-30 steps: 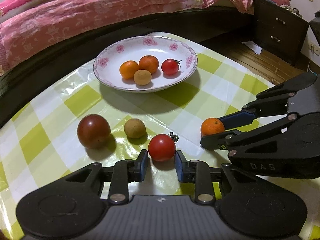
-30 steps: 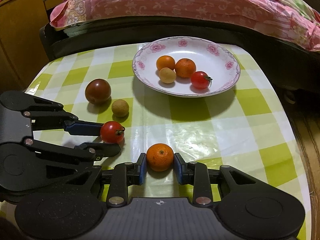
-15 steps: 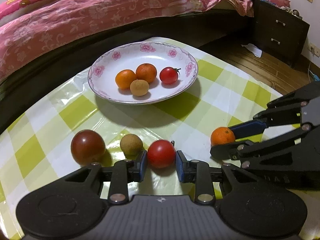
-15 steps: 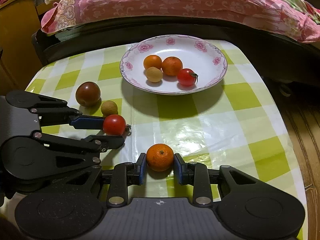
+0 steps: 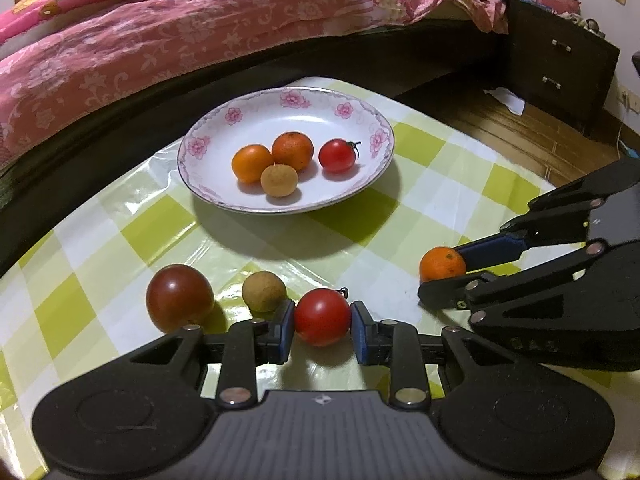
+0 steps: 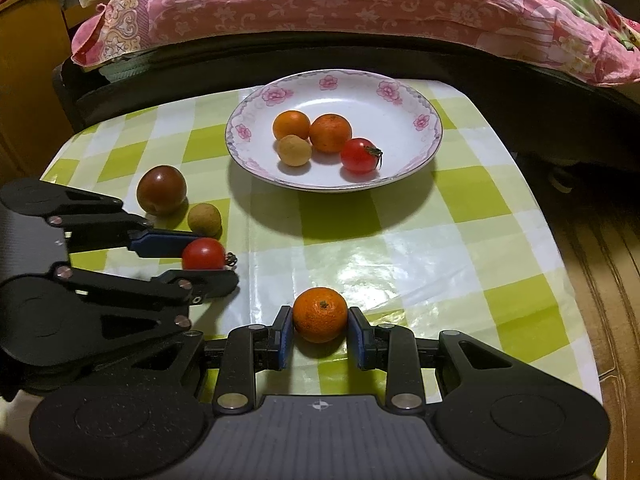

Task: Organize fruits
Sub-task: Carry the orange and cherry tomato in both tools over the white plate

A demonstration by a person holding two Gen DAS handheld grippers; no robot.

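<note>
Between left claw (image 5: 322, 330) pads, tomato (image 5: 322, 322) stem points right.

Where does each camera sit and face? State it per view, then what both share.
Left wrist: on the left gripper, looking along its fingers past a red tomato to the plate; right gripper shows at right.
Right wrist: on the right gripper, facing an orange and the plate; left gripper at left.
Shared: plate, both fruits, both grippers.
</note>
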